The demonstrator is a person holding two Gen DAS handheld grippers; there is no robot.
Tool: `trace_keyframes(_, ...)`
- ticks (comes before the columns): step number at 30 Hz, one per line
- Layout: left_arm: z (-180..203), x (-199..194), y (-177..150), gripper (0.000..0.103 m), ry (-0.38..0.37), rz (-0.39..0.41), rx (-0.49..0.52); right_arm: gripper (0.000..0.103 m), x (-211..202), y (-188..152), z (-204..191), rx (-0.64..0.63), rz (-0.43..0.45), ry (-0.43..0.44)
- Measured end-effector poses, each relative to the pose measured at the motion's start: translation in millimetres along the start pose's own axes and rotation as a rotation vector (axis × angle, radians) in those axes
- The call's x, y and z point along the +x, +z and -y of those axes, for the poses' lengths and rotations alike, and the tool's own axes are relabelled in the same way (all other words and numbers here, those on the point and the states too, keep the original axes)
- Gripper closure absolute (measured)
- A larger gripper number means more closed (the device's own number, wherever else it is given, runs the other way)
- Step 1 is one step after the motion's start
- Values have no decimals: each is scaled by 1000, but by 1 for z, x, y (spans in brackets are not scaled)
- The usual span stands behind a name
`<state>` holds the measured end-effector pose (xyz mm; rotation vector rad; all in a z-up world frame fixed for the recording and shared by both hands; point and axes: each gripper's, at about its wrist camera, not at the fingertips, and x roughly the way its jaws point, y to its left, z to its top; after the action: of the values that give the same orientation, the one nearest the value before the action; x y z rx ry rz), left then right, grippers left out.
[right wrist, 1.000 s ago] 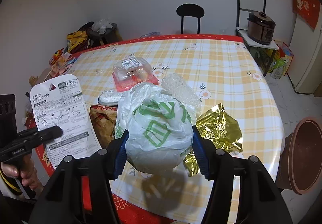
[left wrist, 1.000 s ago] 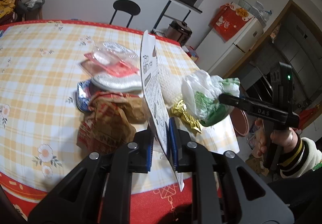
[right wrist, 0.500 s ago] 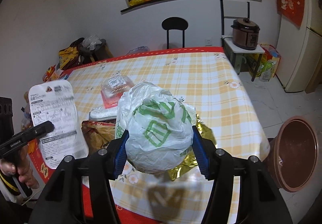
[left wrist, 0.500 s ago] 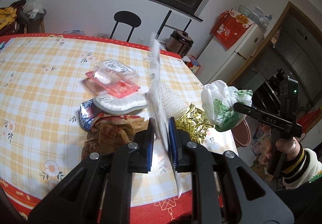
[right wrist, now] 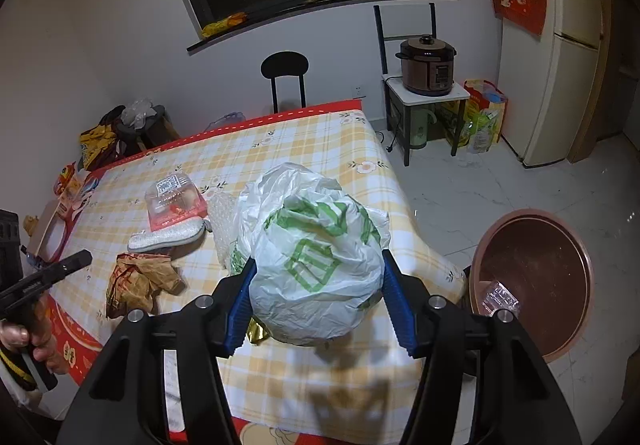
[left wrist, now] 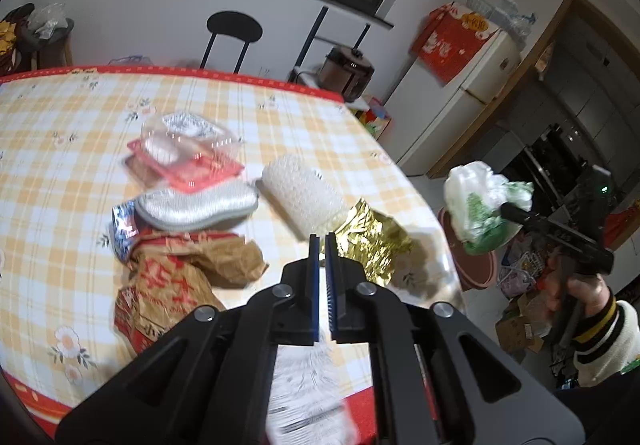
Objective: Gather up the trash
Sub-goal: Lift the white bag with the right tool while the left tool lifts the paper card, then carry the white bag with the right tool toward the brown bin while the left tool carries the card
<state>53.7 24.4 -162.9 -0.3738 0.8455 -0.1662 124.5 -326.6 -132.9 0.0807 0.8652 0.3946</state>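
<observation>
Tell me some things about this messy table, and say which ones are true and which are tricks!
1. The right hand-held gripper is squeezing a white and green plastic bag. True.
2. The brown bin stands on the table. False: it stands on the floor beside the table.
3. A gold foil wrapper lies on the table. True.
4. The bin has nothing in it. False: a clear plastic piece lies inside.
5. The chair behind the table is red. False: it is black.
</observation>
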Motion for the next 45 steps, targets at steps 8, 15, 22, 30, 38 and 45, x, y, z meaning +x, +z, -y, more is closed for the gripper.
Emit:
trace_keyframes(8,-11,18,-44,59,50,-175,27,46,6,-13,-3,3,-34,39)
trace_keyframes(15,-53,32,-110,56,28,-354,-164,46,16,-22,-21,-27,-78,83)
trace_keyframes(22,-84,49,-149,57,-81,-429,-377,46,23,-18,-40,-70,-94,104)
trace_keyframes(30,-83,65,-161,65,-171,-463,-430,46,25,-19,-51,-88,-110,108)
trace_keyframes(38,-63,70,-144,84,-214,-454,-347,46,23,-20,-52,-86,-102,100)
trace_keyframes(45,-50,43,-108,94,-158,-333,-246,46,22,-15,-48,-70,-89,91)
